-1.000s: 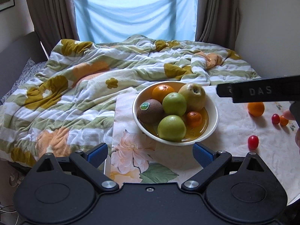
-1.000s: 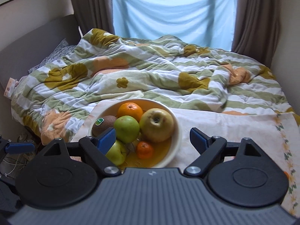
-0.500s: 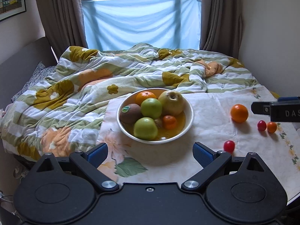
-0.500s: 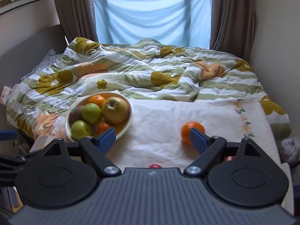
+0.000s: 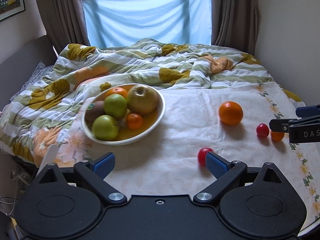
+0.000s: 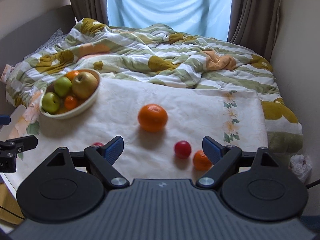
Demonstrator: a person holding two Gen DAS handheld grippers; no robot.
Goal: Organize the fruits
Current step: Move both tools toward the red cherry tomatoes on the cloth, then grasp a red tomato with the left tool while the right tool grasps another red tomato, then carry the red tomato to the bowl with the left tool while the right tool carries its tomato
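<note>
A cream bowl (image 5: 160, 116) (image 6: 94, 98) on the white cloth holds green apples, a yellow apple, oranges and a kiwi. A loose orange (image 5: 230, 113) (image 6: 152, 117) lies to its right. Two red cherry tomatoes (image 5: 262, 130) (image 5: 201, 155) and a small orange one (image 5: 277, 136) lie nearer. In the right wrist view the red one (image 6: 182, 149) and the small orange one (image 6: 201, 160) lie between my fingers. My left gripper (image 5: 160, 161) is open and empty. My right gripper (image 6: 163, 147) is open and empty; it shows at the left wrist view's right edge (image 5: 296, 127).
A rumpled flowered duvet (image 5: 140, 66) covers the bed behind the cloth. Walls stand close on the right (image 5: 290, 40). The cloth's right edge (image 6: 262, 120) drops off to the duvet. A white plastic bag (image 6: 301, 165) lies low at the right.
Both grippers have pulled back and swung right. The bowl has slid left in both views and the loose orange and tomatoes have come into view in front of the right gripper.
</note>
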